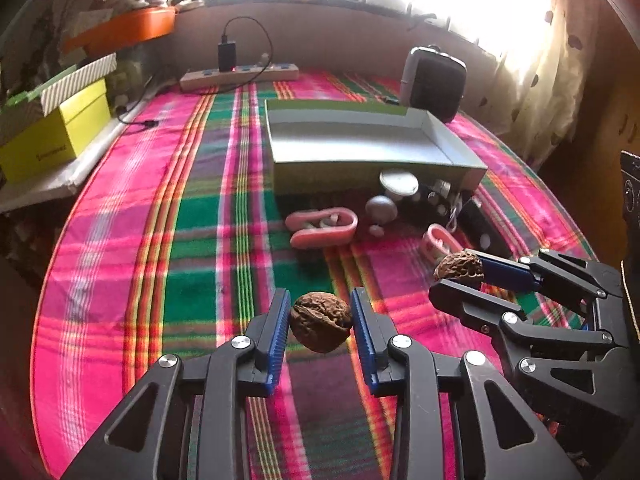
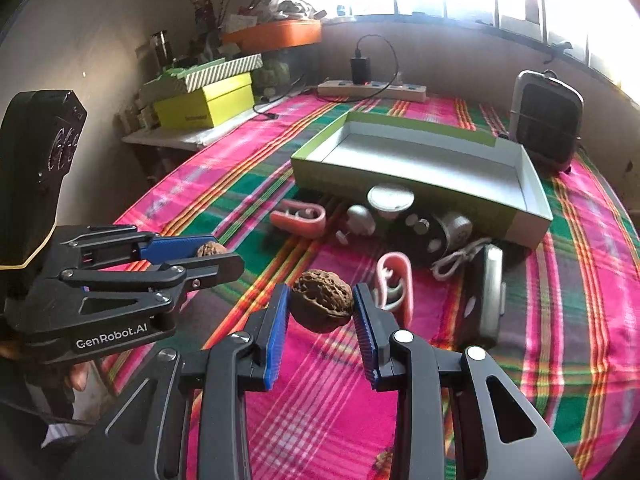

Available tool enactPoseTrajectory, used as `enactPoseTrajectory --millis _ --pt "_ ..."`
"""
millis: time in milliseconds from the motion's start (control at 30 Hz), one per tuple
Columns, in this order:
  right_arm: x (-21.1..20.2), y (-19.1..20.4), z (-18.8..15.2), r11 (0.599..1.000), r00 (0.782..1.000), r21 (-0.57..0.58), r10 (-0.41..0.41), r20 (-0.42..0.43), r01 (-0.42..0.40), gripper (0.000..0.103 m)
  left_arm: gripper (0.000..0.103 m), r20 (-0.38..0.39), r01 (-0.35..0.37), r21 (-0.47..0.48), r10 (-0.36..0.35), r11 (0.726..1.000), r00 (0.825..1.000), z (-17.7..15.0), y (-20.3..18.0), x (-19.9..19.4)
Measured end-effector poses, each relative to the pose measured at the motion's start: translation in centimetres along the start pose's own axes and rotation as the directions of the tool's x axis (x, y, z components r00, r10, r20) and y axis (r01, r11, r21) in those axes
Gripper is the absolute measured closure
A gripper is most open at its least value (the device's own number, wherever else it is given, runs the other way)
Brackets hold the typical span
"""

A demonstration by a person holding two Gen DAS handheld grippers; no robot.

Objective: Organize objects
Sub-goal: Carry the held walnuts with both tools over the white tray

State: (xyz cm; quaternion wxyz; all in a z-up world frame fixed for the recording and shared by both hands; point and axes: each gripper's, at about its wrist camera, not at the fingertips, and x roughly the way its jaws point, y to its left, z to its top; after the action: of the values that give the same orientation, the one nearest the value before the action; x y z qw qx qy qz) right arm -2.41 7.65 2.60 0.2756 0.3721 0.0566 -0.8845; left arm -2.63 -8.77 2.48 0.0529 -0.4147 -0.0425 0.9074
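Walnuts sit pinched one in each gripper, the left gripper (image 1: 321, 322) clamping its walnut (image 1: 320, 322) and the right gripper (image 2: 321, 306) its own (image 2: 322, 300), both raised over the cloth (image 1: 200, 240), likely bound for the empty box (image 1: 360, 148).

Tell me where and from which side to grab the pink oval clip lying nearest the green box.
Take the pink oval plastic clip across its two long rails, coming down from above on the near side. It lies flat on the plaid cloth with the long axis running left to right, so the narrow width likely fits between the tongs. Both tongs already hold walnuts, so one would probably need emptying first.
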Motion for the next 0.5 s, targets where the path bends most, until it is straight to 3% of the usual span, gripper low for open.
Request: enactPoseTrajectory --millis 500 --pt "-0.6 -3.8 3.7 0.997 0.997 0.049 -0.057 0.049 0.054 0.069 0.074 0.045 0.039 -0.009 -0.039 0.999 0.998 5.8 -0.3 1.3"
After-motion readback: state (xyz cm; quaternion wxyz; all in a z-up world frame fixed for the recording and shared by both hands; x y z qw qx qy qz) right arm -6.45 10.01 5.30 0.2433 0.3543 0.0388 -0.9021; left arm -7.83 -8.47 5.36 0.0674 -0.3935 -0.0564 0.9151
